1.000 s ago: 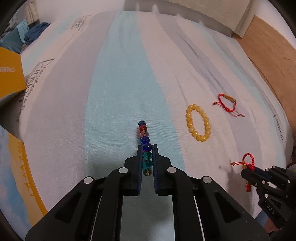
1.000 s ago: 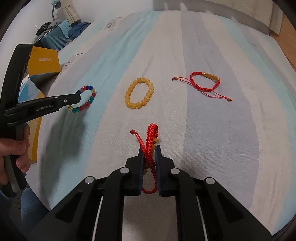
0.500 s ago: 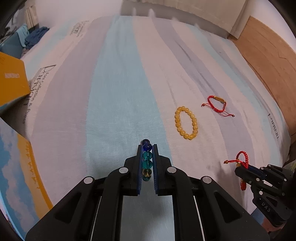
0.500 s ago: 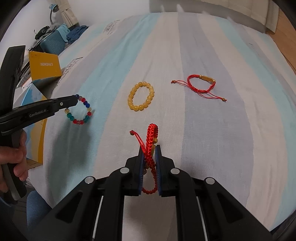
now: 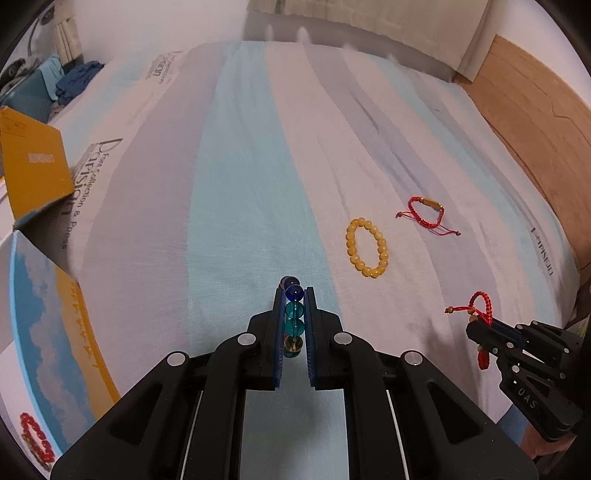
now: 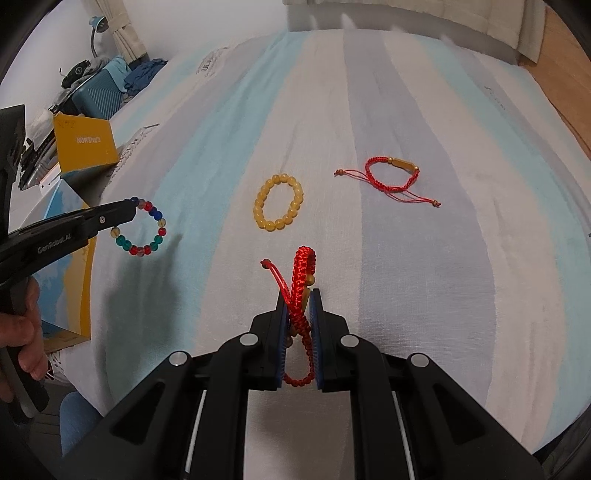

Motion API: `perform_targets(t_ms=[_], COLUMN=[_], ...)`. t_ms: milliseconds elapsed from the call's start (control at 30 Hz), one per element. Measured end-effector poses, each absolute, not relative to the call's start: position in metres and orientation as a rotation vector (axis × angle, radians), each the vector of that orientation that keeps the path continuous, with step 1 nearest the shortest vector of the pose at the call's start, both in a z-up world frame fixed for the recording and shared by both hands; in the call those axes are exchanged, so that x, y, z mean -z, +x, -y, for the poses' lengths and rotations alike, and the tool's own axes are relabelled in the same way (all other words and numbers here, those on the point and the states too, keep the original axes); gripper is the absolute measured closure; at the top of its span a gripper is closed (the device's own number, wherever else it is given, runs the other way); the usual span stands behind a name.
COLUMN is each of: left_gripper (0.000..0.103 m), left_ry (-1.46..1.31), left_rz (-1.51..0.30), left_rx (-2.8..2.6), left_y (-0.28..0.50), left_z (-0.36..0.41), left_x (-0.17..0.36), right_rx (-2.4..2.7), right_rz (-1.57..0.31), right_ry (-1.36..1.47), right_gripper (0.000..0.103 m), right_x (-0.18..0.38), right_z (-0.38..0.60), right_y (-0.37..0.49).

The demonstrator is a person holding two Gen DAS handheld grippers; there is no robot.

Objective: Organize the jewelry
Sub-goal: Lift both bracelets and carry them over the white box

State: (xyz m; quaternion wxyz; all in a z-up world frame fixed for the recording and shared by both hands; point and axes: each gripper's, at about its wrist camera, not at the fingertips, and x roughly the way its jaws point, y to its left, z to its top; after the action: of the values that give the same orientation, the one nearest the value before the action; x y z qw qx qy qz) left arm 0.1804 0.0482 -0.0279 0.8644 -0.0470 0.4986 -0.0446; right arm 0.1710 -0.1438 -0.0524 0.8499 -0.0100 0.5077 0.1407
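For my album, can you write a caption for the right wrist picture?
Right tool pinches a red braided bracelet while the left tool dangles a multicolored bead bracelet over the striped bedsheet.

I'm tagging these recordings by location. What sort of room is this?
Most likely a bedroom: the jewelry lies on a striped bed sheet over a mattress, a teal suitcase piled with clothes stands by the wall, and a desk lamp sits beside a curtain.
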Motion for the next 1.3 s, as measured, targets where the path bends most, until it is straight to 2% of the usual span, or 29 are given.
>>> perform_targets(t_ms=[633,1300], left_gripper=[0.094,0.094], left_ry=[-0.101,-0.16], left_rz=[-0.984,-0.893], left_rx=[0.065,-0.038], left_y=[0.156,0.12], left_z=[-0.07,-0.146], left_x=[-0.014,-0.072], right_rx=[-0.313,-0.397], right_rz=[-1.028,-0.991], right_ry=[-0.021,-0.045], right_gripper=[0.093,0.093], right_x=[0.025,0.002], right_z=[0.121,0.055], right_y=[0.164,0.154])
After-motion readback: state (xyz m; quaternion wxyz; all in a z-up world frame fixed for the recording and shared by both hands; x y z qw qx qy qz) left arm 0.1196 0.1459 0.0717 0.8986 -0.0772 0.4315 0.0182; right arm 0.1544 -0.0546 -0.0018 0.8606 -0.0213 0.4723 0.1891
